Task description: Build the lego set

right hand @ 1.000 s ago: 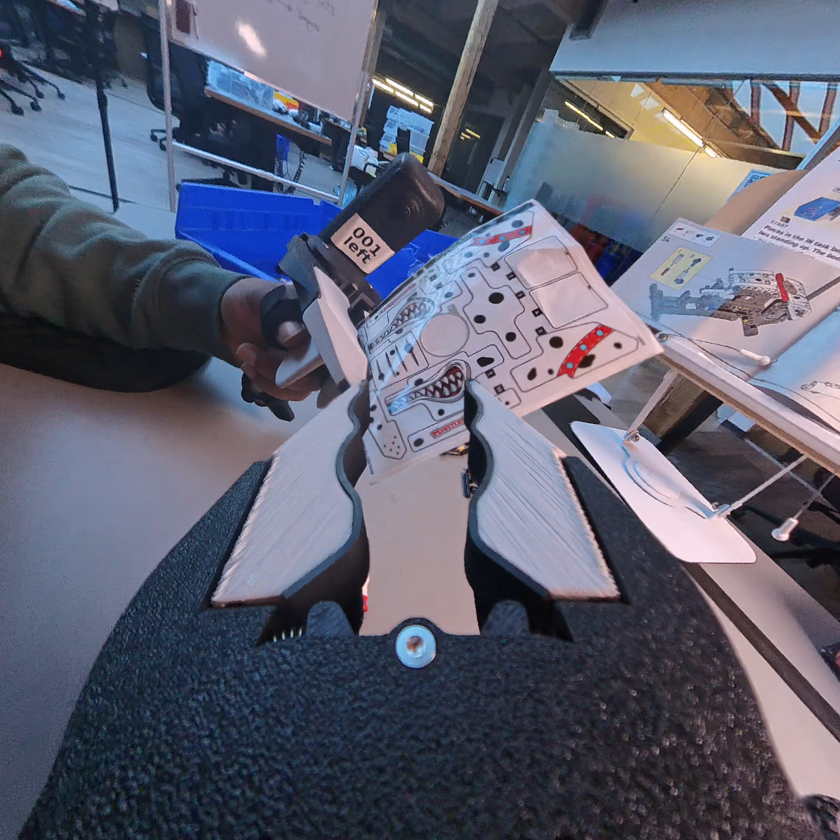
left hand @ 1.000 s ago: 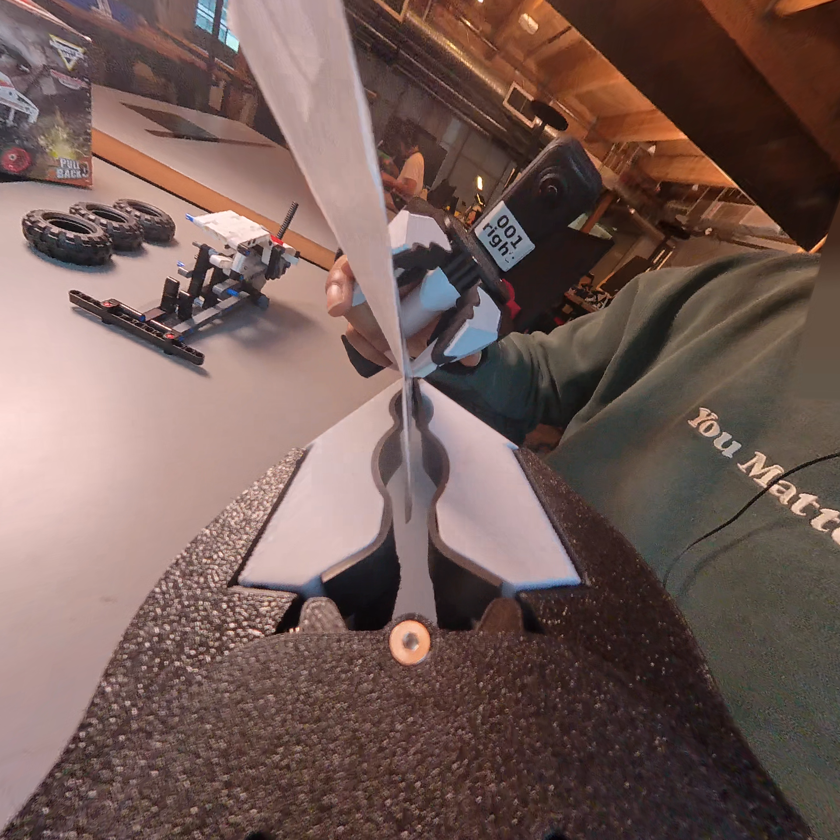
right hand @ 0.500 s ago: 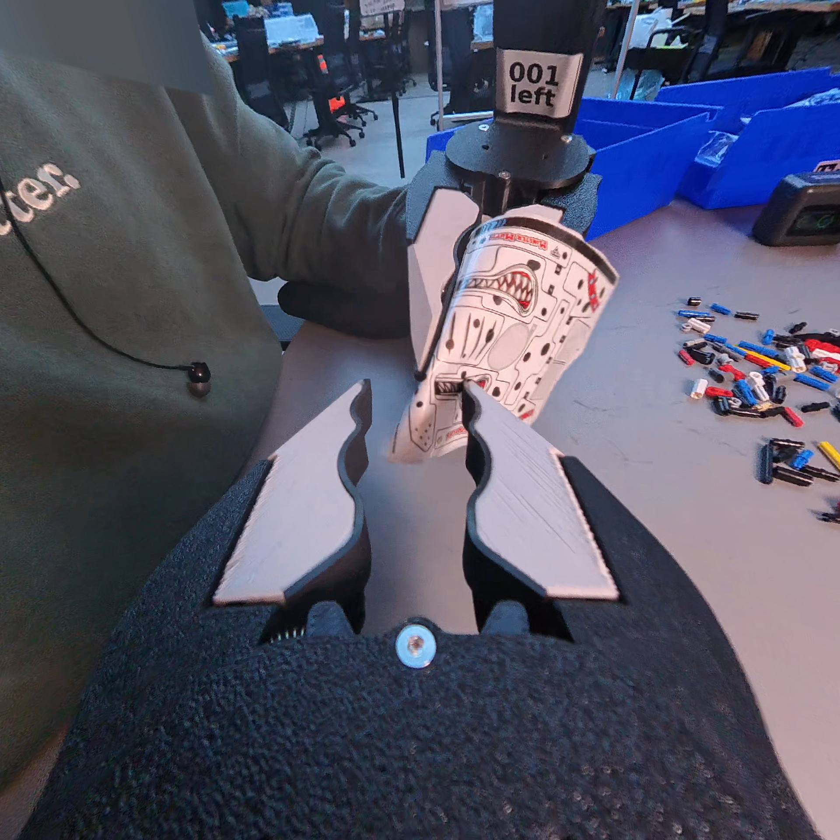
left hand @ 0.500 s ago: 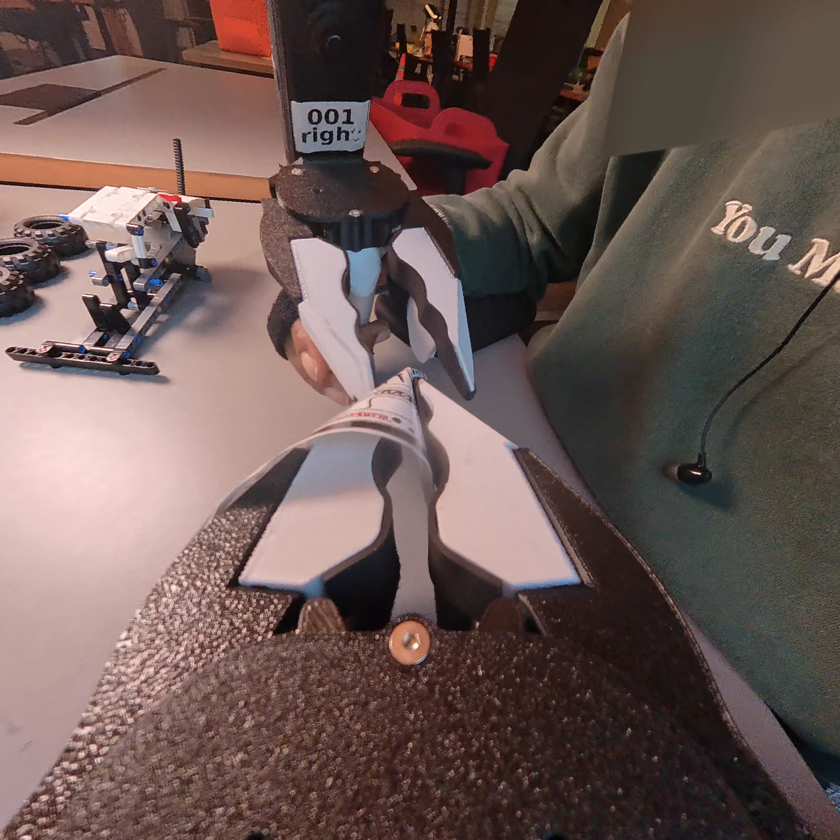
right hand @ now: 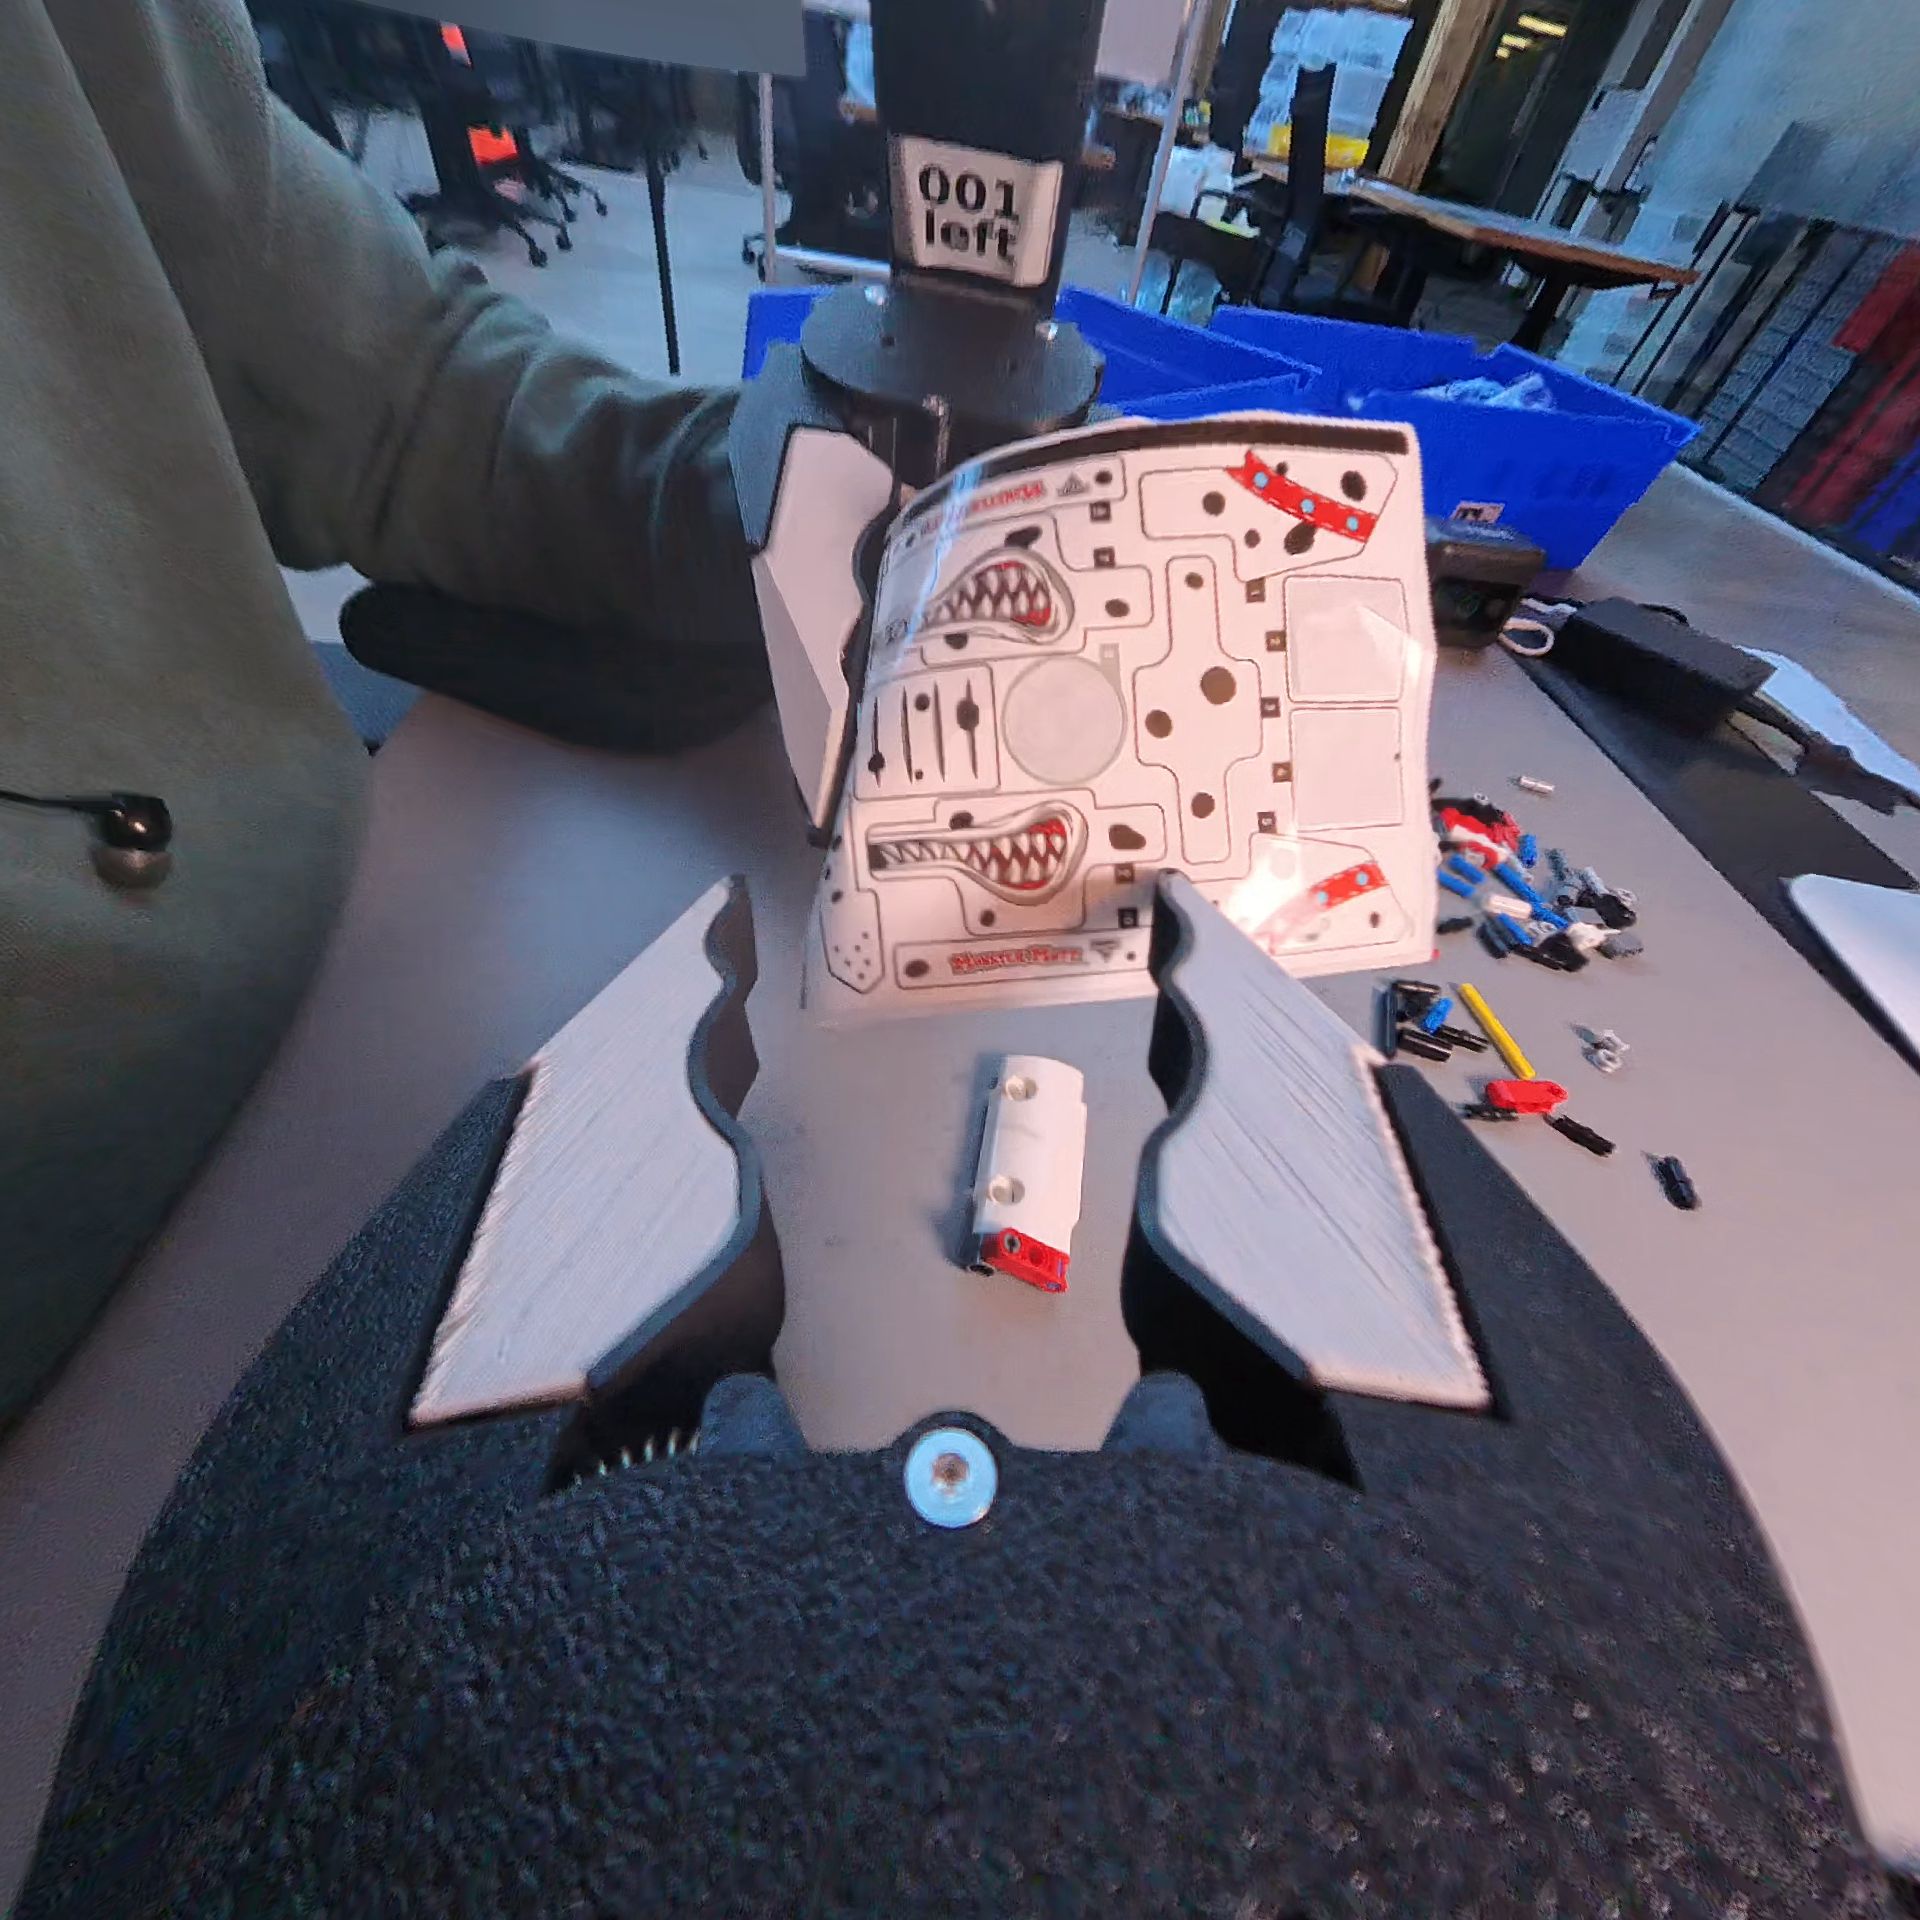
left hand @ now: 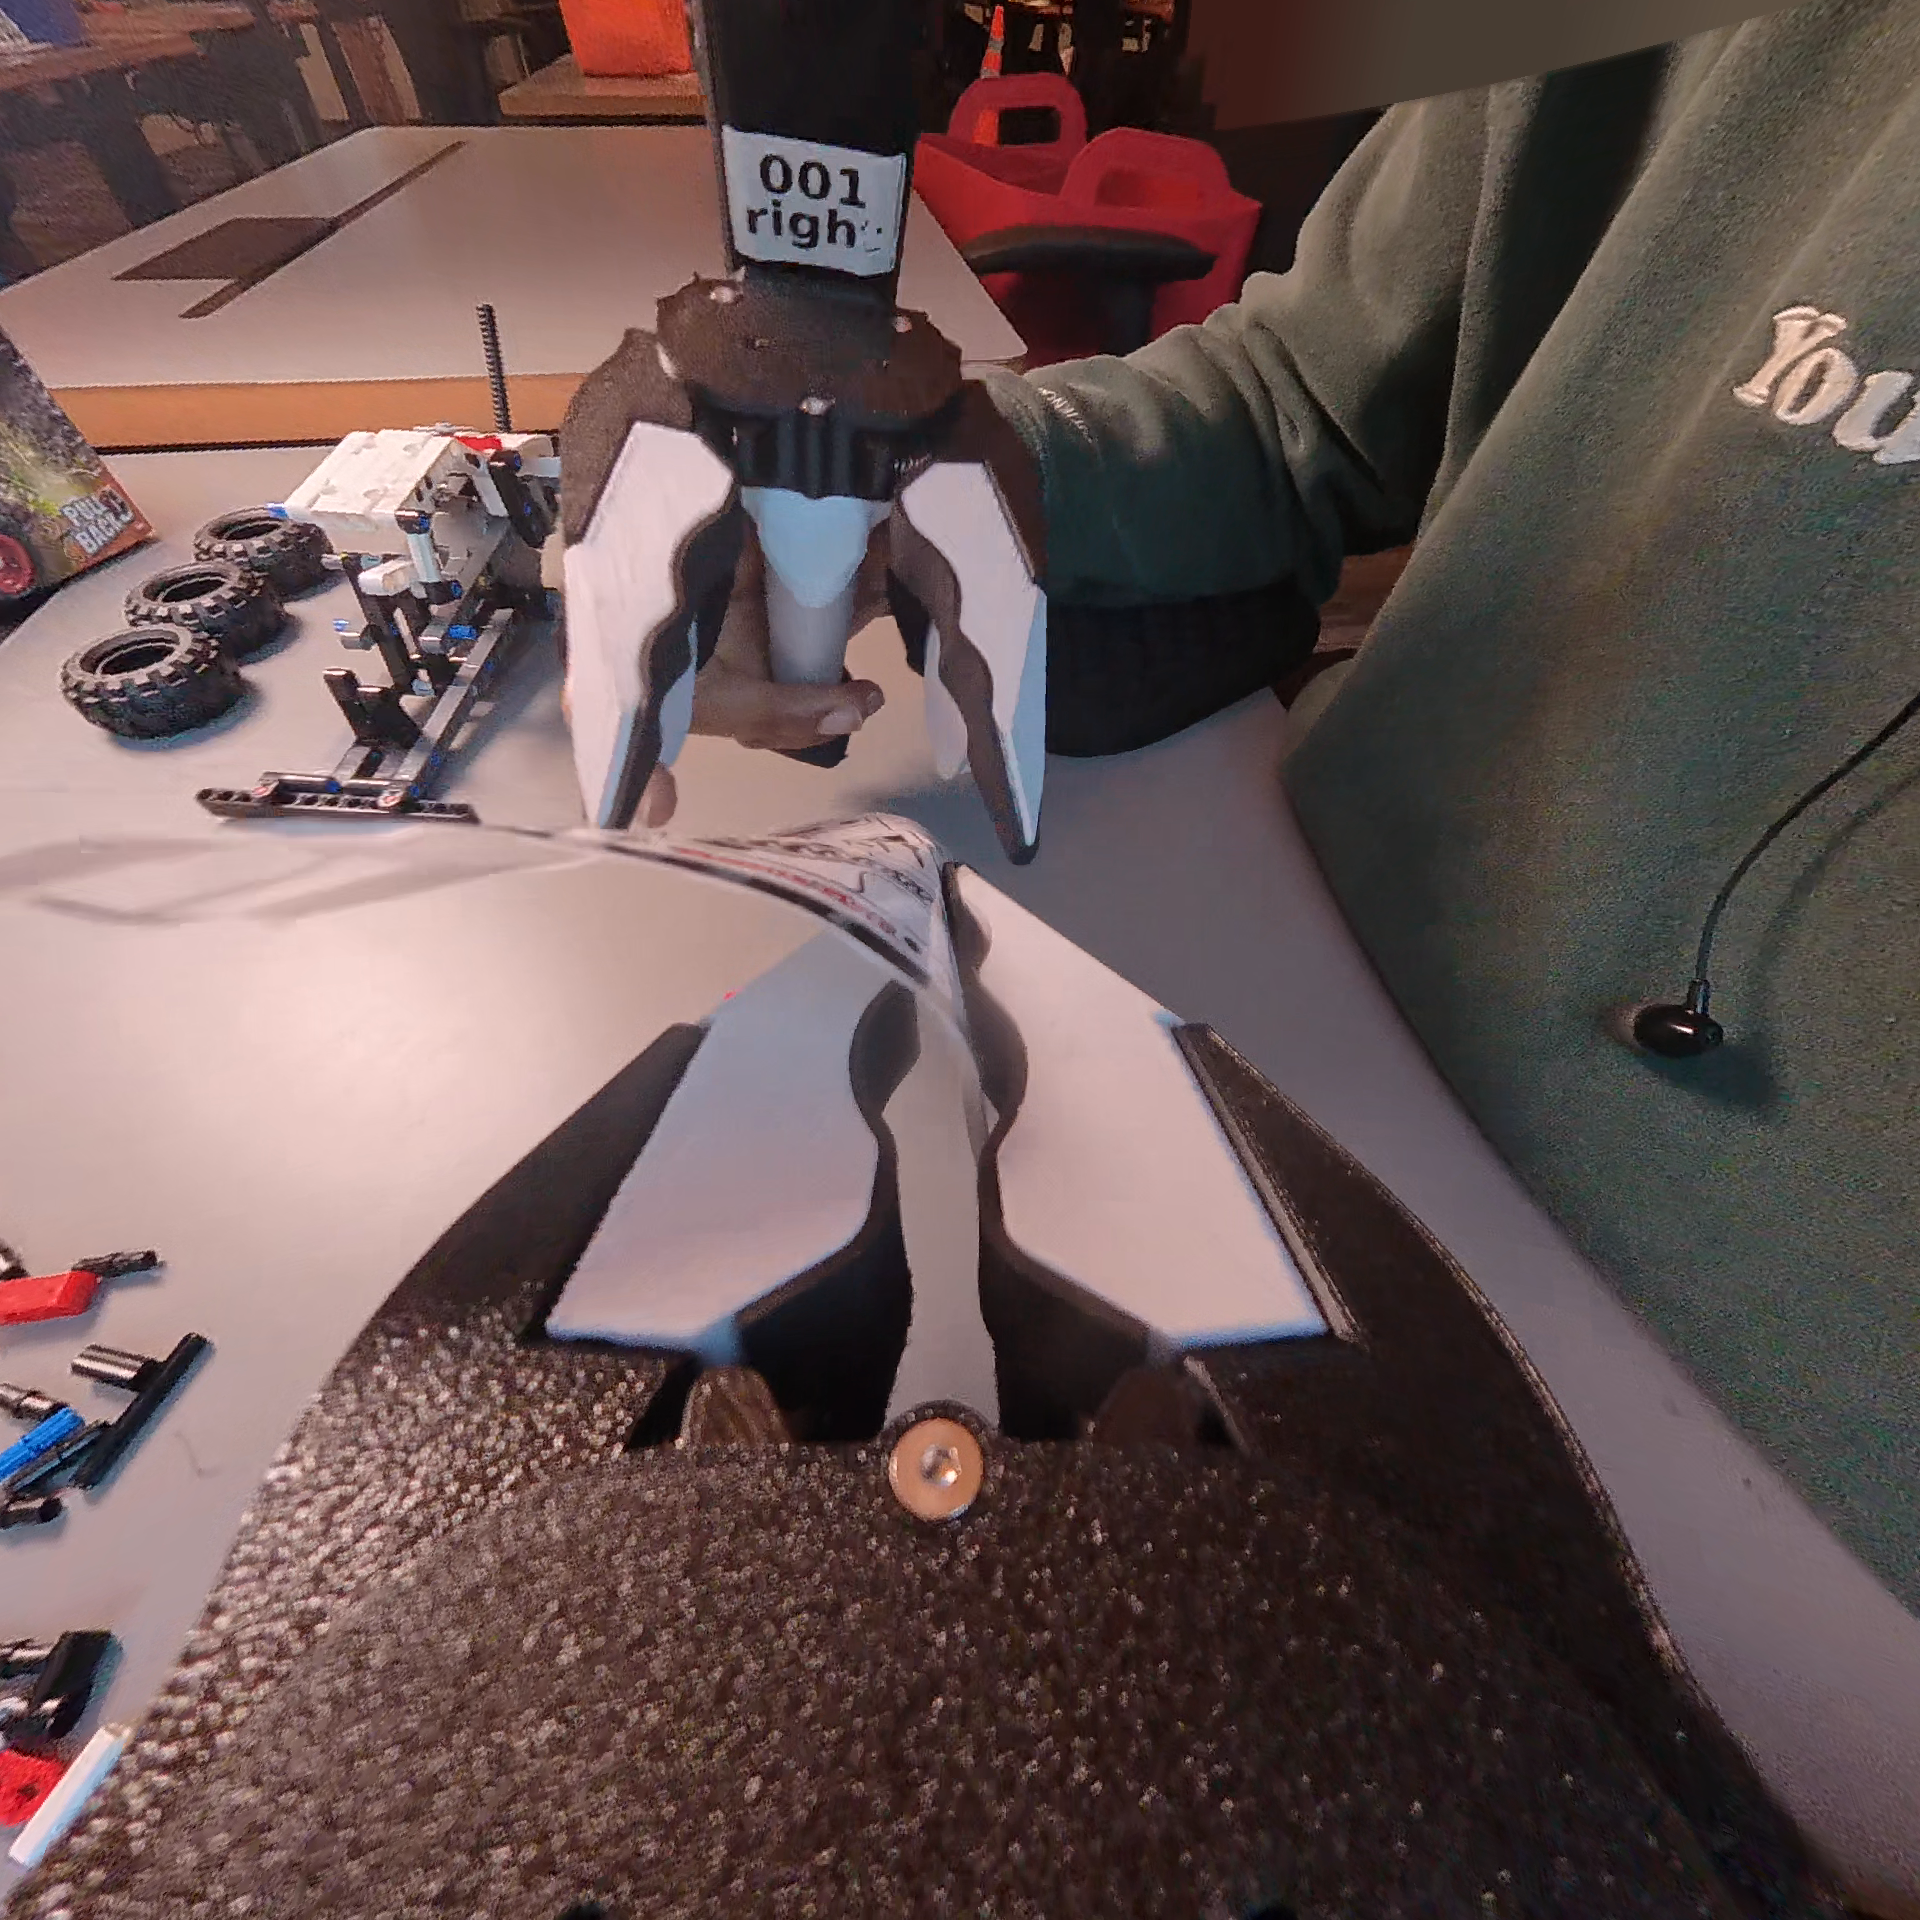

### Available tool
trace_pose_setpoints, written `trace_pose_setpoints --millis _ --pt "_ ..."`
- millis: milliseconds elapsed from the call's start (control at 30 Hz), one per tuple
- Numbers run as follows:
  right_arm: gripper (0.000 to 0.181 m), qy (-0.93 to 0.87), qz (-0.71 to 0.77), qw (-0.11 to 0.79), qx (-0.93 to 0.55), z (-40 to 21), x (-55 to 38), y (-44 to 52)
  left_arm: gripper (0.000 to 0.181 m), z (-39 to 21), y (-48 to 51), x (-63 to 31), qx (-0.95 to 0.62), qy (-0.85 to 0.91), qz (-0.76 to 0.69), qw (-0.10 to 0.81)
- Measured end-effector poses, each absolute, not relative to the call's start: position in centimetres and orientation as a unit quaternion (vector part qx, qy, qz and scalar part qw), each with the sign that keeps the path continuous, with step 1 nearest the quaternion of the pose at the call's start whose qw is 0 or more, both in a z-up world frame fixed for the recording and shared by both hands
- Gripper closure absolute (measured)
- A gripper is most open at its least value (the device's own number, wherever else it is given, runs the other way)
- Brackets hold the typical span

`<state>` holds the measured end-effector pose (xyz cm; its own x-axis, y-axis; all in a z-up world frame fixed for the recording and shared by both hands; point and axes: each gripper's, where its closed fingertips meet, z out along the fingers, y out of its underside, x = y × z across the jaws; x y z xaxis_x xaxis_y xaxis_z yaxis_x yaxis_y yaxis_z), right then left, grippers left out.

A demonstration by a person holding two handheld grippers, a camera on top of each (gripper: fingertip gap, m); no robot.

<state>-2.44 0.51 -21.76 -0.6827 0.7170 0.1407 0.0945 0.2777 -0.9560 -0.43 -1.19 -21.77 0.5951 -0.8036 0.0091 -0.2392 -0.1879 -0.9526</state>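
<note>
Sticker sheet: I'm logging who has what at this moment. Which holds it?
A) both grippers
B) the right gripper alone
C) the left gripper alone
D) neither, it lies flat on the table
C: the left gripper is shut on the sticker sheet, while the right gripper stands open with nothing between its fingers.

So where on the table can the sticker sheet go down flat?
Bare tabletop lies between the half-built truck frame and the left hand-held gripper. It's crowded by the loose pieces and around the white brick.
</note>
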Motion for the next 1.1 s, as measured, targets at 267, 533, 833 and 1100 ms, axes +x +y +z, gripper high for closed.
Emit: trace_pose_setpoints --millis 267,533,833,1100 --pt "0.158 -0.769 0.448 0.420 -0.179 -21.7 -2.7 0.2 0.181 -19.9 -2.1 -0.4 -0.689 0.325 -0.375 0.528" --pt "0.181 -0.715 0.380 0.556 -0.188 -18.9 -4.3 2.6 0.175 -17.6 -0.5 -2.8 -0.662 0.213 -0.444 0.565" --pt "0.181 -0.669 0.210 0.699 -0.143 -17.0 -5.2 4.4 0.168 -15.5 1.5 -4.6 -0.608 0.049 -0.541 0.579" --pt "0.181 -0.657 0.146 0.726 -0.144 -16.8 -5.8 4.9 0.176 -15.9 2.5 -4.9 -0.605 -0.016 -0.553 0.572"
